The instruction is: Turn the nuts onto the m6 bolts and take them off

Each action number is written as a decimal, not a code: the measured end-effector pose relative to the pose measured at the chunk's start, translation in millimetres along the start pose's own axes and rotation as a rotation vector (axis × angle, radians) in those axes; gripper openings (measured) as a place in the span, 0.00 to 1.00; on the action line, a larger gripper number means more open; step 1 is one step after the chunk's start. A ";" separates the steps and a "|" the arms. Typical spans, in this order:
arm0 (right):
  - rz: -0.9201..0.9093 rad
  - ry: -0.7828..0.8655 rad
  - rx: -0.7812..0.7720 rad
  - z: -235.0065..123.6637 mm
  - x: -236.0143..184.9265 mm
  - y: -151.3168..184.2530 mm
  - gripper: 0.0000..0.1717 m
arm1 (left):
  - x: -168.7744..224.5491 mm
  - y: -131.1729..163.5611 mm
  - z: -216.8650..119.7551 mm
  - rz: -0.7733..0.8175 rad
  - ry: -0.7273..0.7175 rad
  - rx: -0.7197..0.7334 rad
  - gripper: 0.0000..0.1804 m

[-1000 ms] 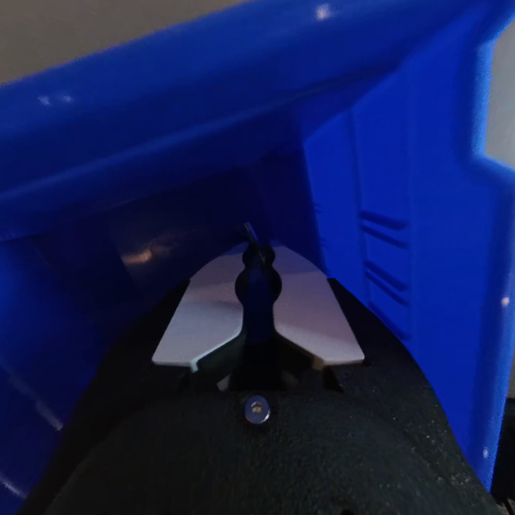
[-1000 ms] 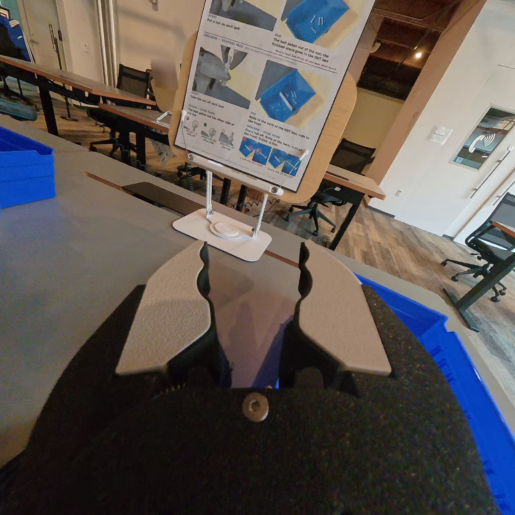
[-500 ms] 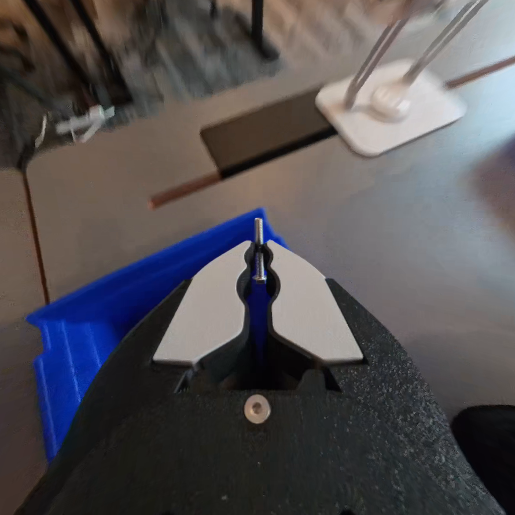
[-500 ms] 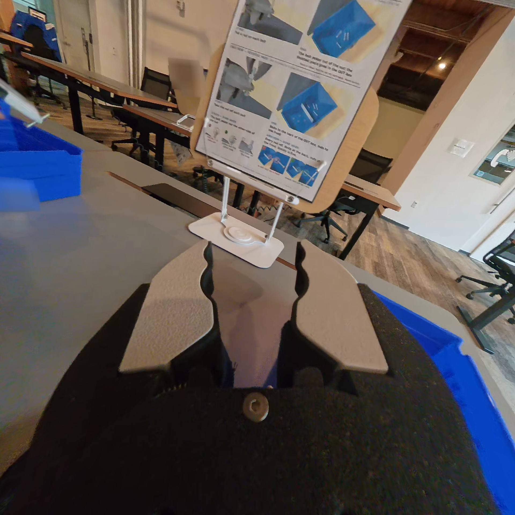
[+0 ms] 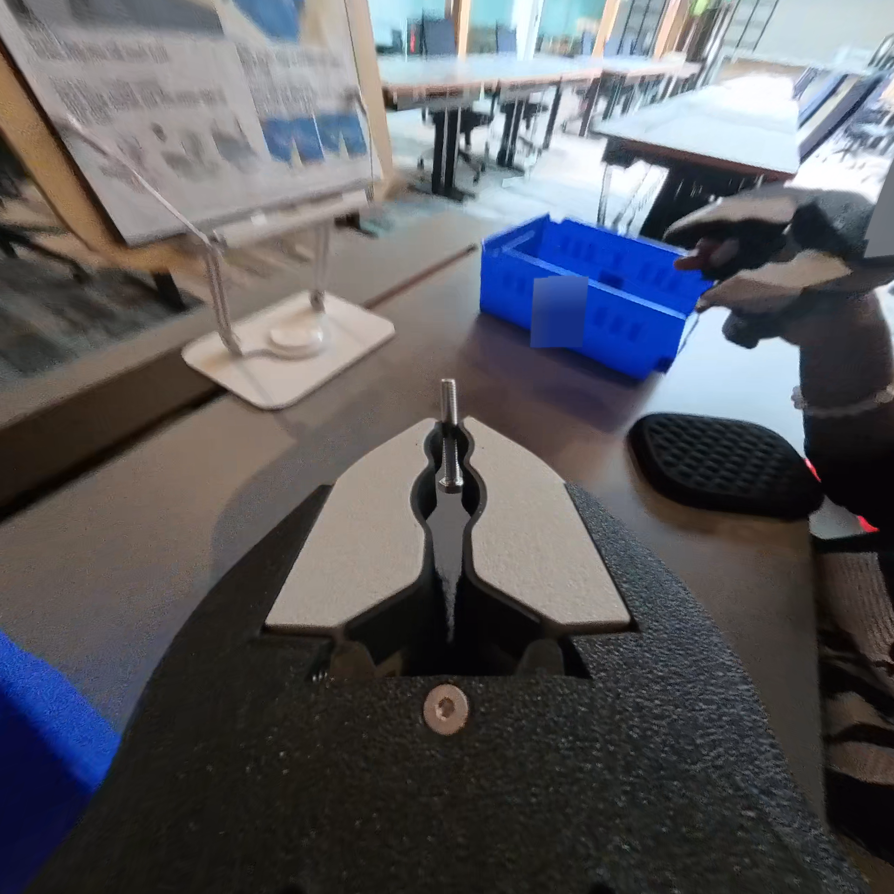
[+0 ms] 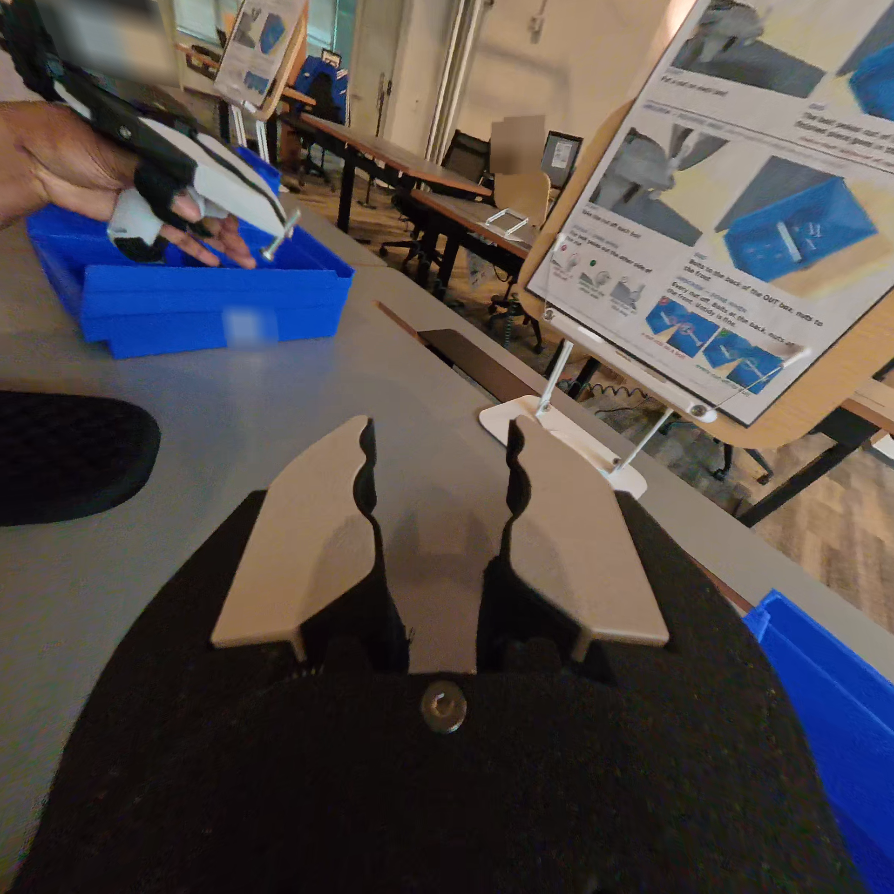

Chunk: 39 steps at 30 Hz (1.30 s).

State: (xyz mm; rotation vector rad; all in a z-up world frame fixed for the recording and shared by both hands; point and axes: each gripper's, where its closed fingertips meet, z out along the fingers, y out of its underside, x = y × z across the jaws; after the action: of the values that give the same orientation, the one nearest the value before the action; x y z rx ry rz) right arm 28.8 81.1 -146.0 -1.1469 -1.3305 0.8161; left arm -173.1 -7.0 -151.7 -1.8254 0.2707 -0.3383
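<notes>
Bolt: we see a silver bolt (image 5: 449, 435) pinched between the fingertips of our left gripper (image 5: 450, 425), threaded end pointing forward past the tips, head sitting back in the notch between the fingers.
Left gripper: its pale fingers (image 5: 372, 522) are drawn nearly together on the bolt's shank; from the right wrist view it hangs above a blue bin (image 6: 203, 300), held in a hand (image 6: 63, 164), with the bolt (image 6: 280, 237) sticking out both sides of the tips.
Right gripper: we hold our right gripper (image 6: 440, 435) spread wide, only bare grey tabletop (image 6: 300, 387) showing between the fingers.
Ahead of the left gripper: a white stand base (image 5: 290, 348) carrying an instruction sheet (image 5: 193, 106), and to the right a second blue bin (image 5: 585, 295).
Beside both grippers: a black mesh pad (image 5: 721, 464) lies on the table between them.
Nuts: we cannot make any out in either view.
</notes>
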 end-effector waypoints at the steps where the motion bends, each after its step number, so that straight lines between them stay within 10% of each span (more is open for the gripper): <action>1: -0.007 -0.003 -0.005 0.3 -2.3 0.8 0.30 | 5.9 12.1 5.6 -0.021 0.002 -0.055 0.03; 17: 0.027 0.046 0.015 -25.6 5.3 8.5 0.31 | 30.6 168.8 42.0 -0.032 -0.068 -0.800 0.03; 39: 0.029 0.085 -0.043 -34.0 13.2 29.2 0.33 | 31.1 192.7 46.6 0.078 -0.117 -0.959 0.14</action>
State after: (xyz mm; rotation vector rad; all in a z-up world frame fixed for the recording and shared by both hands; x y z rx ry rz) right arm 68.3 96.5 -165.7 -1.2245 -1.2692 0.7549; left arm -129.1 -29.1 -346.2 -2.7526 0.4718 -0.0246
